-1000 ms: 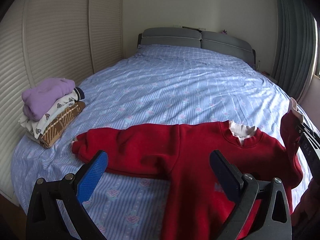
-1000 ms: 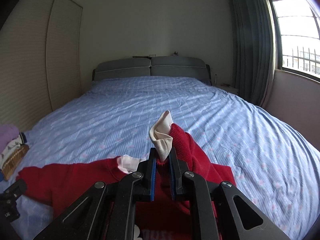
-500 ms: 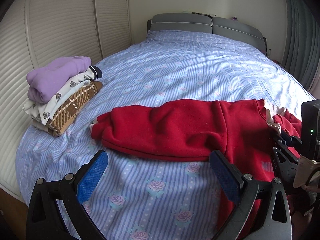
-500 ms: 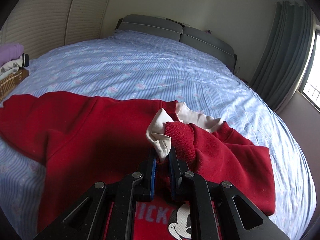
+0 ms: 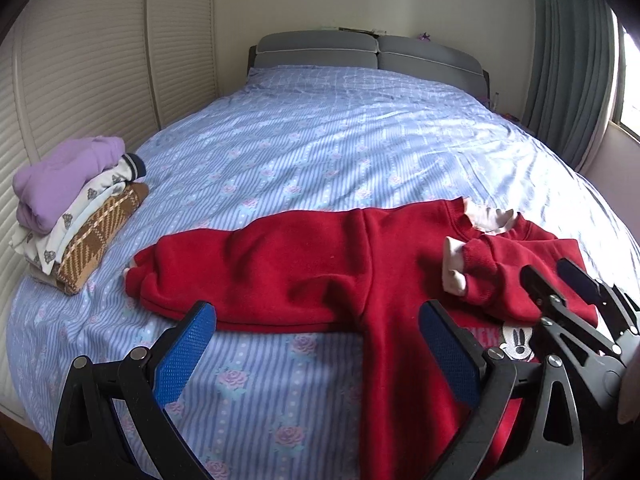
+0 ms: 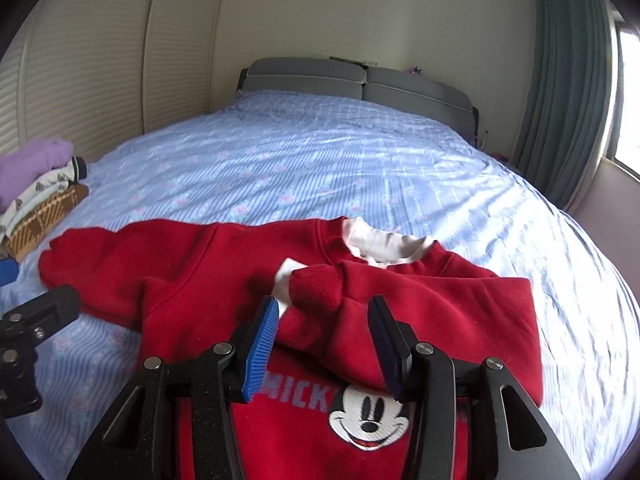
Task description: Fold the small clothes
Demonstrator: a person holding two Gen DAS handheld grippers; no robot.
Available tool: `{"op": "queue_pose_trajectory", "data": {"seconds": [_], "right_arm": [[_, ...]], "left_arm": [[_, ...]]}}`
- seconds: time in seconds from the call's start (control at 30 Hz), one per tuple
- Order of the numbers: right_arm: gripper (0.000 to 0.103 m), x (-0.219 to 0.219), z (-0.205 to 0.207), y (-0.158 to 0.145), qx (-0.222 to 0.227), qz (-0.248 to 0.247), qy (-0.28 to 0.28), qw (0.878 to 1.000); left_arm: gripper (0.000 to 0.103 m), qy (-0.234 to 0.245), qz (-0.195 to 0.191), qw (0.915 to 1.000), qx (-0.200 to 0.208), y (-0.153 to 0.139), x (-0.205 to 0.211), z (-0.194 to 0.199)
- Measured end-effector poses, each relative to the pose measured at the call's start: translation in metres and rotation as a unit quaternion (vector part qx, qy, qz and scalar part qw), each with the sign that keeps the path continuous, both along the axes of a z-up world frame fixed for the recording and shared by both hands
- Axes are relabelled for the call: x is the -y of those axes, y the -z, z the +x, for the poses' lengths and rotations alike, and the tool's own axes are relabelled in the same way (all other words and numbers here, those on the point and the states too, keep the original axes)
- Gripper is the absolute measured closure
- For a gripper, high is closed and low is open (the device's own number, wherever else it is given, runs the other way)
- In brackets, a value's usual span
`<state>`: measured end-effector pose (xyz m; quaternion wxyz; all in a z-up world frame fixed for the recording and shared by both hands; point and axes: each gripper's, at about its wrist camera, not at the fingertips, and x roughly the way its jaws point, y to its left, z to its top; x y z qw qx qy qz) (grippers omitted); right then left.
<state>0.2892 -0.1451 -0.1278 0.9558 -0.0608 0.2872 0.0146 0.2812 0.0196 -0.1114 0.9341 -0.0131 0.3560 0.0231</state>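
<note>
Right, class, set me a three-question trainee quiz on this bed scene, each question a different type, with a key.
1. True or false: the red sweatshirt has one sleeve folded across its chest.
2. How many folded garments are in the stack?
3. Which best describes the right gripper? A) shut on the sleeve cuff B) fingers opening, cuff lying loose between them C) holding the collar

Key: 1 true; 2 three; 3 B.

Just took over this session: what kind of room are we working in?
Almost certainly a home bedroom: a large bed with a padded grey headboard, louvred wardrobe doors beside it, and curtains at a window.
</note>
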Motion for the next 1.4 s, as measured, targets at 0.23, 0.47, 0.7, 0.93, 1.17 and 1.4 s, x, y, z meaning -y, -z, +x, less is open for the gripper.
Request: {"op": "queue_pose_trajectory", "data": {"seconds": [0.23, 0.47, 0.7, 0.93, 1.17, 1.4], "right_arm": [[0.056, 0.099, -0.037, -0.017, 0.024, 0.040, 0.107, 0.993], [0.055, 0.170, -0.057, 0.002, 0.040, 0.127, 0.214, 0.968], [0.055, 0.170, -0.035, 0.025, 0.028, 0.103, 0.219, 0.970], [0.055, 0.185, -0.026, 0.036, 0.000, 0.106, 0.232, 0.967], [0.055, 0.191, -0.039, 0.039, -0.024, 0.111, 0.228, 0.967], [0.055, 0.174, -0.030, 0.057, -0.092, 0.084, 0.180, 0.976]], "left_arm": [[0.017, 0.081, -0.032, 0.9962, 0.005, 0.001, 0.056, 0.039], [0.037, 0.150, -0.066, 0.9860, -0.034, 0.029, 0.083, 0.096], [0.042, 0.177, -0.056, 0.9797, -0.076, 0.059, 0.090, 0.123], [0.081, 0.187, -0.103, 0.9717, -0.100, 0.073, 0.095, 0.131], [0.096, 0.174, -0.074, 0.9786, -0.082, 0.071, 0.097, 0.123], [0.100, 0.157, -0.074, 0.9806, -0.091, 0.077, 0.084, 0.119]]}}
